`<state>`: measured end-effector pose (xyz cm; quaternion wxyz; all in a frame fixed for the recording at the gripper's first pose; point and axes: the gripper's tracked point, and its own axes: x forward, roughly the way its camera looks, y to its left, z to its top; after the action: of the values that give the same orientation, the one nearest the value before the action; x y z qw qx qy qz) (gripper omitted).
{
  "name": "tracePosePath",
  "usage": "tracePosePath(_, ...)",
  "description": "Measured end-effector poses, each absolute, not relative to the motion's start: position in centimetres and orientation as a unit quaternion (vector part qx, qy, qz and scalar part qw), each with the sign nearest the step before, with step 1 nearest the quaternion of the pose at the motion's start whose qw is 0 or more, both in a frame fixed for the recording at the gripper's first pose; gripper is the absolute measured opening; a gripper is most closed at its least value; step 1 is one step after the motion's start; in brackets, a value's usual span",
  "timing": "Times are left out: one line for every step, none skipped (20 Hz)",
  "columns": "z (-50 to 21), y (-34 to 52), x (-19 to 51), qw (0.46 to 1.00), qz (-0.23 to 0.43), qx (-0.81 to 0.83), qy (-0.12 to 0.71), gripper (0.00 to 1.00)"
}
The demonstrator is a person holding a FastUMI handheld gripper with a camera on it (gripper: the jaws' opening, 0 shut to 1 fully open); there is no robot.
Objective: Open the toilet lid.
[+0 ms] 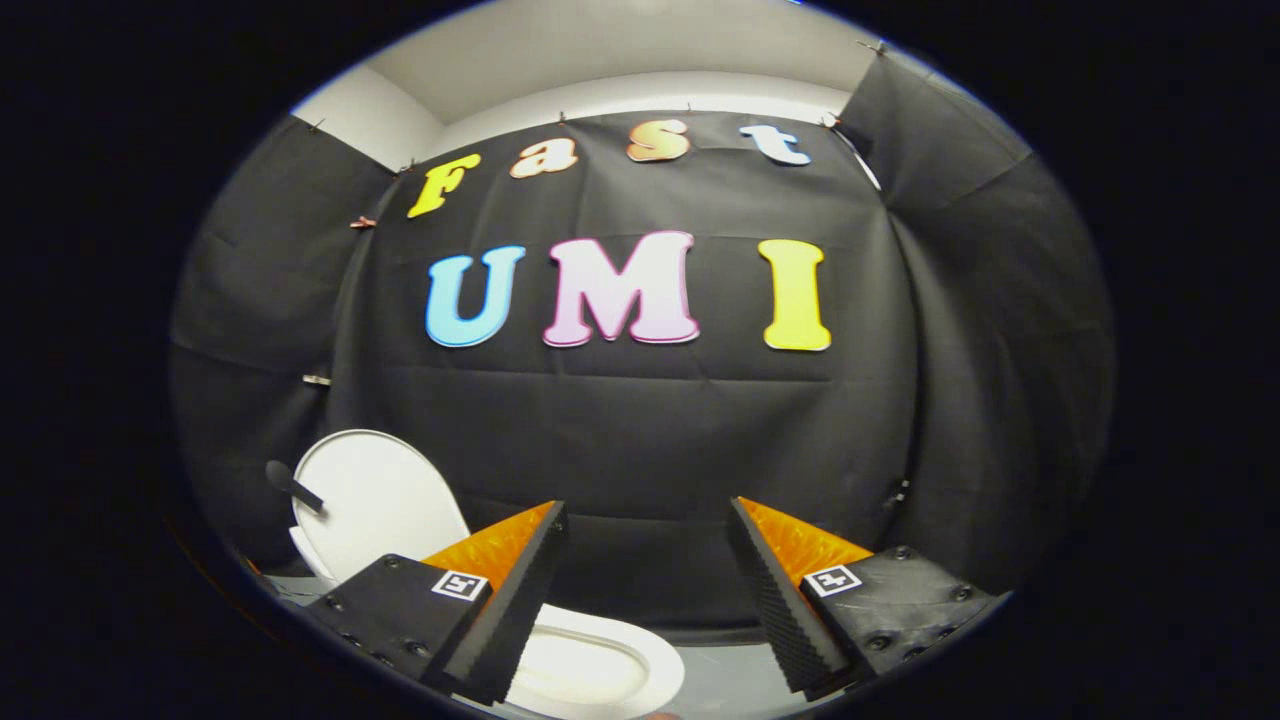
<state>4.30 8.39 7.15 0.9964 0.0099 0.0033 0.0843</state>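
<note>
Hovering with its fingers spread wide apart and nothing between them, the tool (645,600) points toward the black cloth wall (650,430) of the booth, which hangs well beyond the fingertips and wraps around on both sides. The toilet lid (375,500) stands raised and nearly upright, off to the left of the left finger (500,610) and a little beyond it; its white face shows in full, with its lower right edge hidden behind that finger. A dark handle-like stub (292,485) sticks out from the lid's left edge. The white toilet seat (600,670) with the open bowl lies low, just ahead of and beneath the left finger, reaching partly into the gap between the two fingers. The right finger (790,600) hangs over a pale grey floor (725,680), apart from the seat. Neither finger touches the lid or the seat.
</note>
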Motion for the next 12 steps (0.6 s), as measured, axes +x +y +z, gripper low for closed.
tracePosePath(6.5, 7.6, 4.3, 0.997, 0.074, 0.005, 0.002, 0.99)
tracePosePath(5.9, 6.5, 4.1, 0.998, 0.067, 0.000, -0.001, 0.99)
tracePosePath(5.5, 5.6, 3.7, 0.998, 0.058, -0.004, -0.007, 0.99)
tracePosePath(5.3, 4.9, 3.2, 0.998, 0.052, -0.010, -0.016, 0.99)
tracePosePath(5.0, 4.4, 2.9, 0.998, 0.046, -0.020, -0.029, 0.99)
tracePosePath(4.7, 4.2, 2.9, 0.998, 0.041, -0.028, -0.036, 0.98)
tracePosePath(4.1, 4.4, 3.1, 0.998, 0.046, -0.031, -0.030, 0.98)
tracePosePath(3.6, 4.6, 3.3, 0.998, 0.049, -0.032, -0.023, 0.98)
tracePosePath(3.4, 4.6, 3.4, 0.998, 0.052, -0.029, -0.020, 0.99)
tracePosePath(3.2, 4.4, 3.4, 0.998, 0.052, -0.026, -0.020, 0.99)
tracePosePath(2.7, 4.4, 3.4, 0.998, 0.053, -0.025, -0.015, 0.98)
tracePosePath(2.1, 4.7, 3.4, 0.998, 0.060, -0.024, -0.009, 0.98)
